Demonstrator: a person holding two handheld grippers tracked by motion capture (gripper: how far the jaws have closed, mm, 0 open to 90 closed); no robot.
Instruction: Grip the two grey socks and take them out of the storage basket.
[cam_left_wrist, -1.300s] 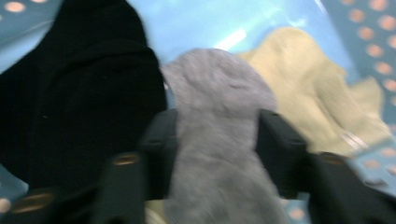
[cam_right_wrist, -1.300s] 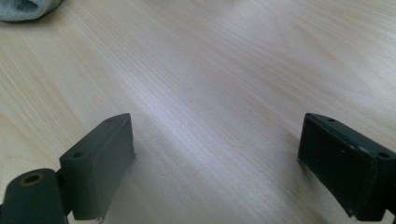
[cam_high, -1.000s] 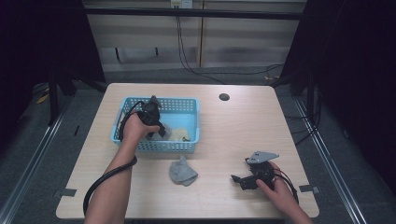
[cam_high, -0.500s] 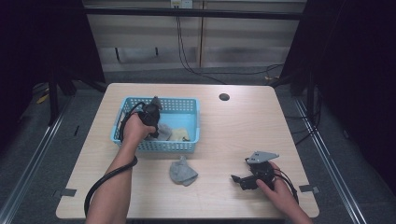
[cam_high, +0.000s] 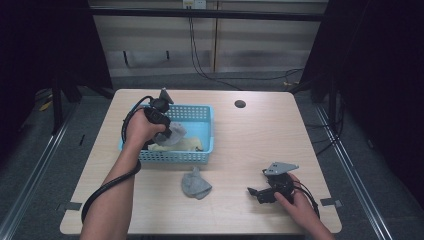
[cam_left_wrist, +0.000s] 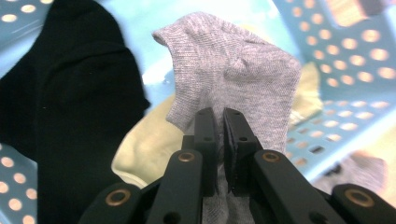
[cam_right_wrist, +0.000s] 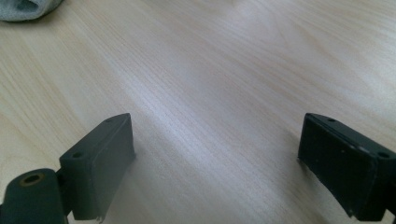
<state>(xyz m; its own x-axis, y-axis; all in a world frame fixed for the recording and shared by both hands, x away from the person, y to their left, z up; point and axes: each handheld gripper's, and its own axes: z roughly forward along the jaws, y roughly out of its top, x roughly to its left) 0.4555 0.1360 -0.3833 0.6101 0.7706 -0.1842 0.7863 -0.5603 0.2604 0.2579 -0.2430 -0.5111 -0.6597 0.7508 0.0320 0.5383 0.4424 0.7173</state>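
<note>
Spreading across most of the high view, the pale wooden surface (cam_high: 250, 145) has dark floor beyond all four edges and wide bare room on its right half and along its front strip. Toward the back left stands a blue perforated basket (cam_high: 205, 137), its front wall well back from the near edge. The left gripper (cam_high: 167, 131) hangs over the basket, its jaws having just been closing and now pinching a grey sock (cam_high: 174, 134) that droops from them above a yellowish cloth (cam_high: 187, 145). The left gripper view shows what the high view cannot resolve: the grey sock (cam_left_wrist: 233, 79) clamped in the narrow slit between the two black pads, and a black sock (cam_left_wrist: 70, 116) lying beside it in the basket. A second grey sock (cam_high: 196, 184) lies crumpled on the open surface just in front of the basket. Near the front right corner the right gripper (cam_high: 257, 192) rests low, and the right gripper view shows its jaws spread wide over bare wood with nothing between them.
</note>
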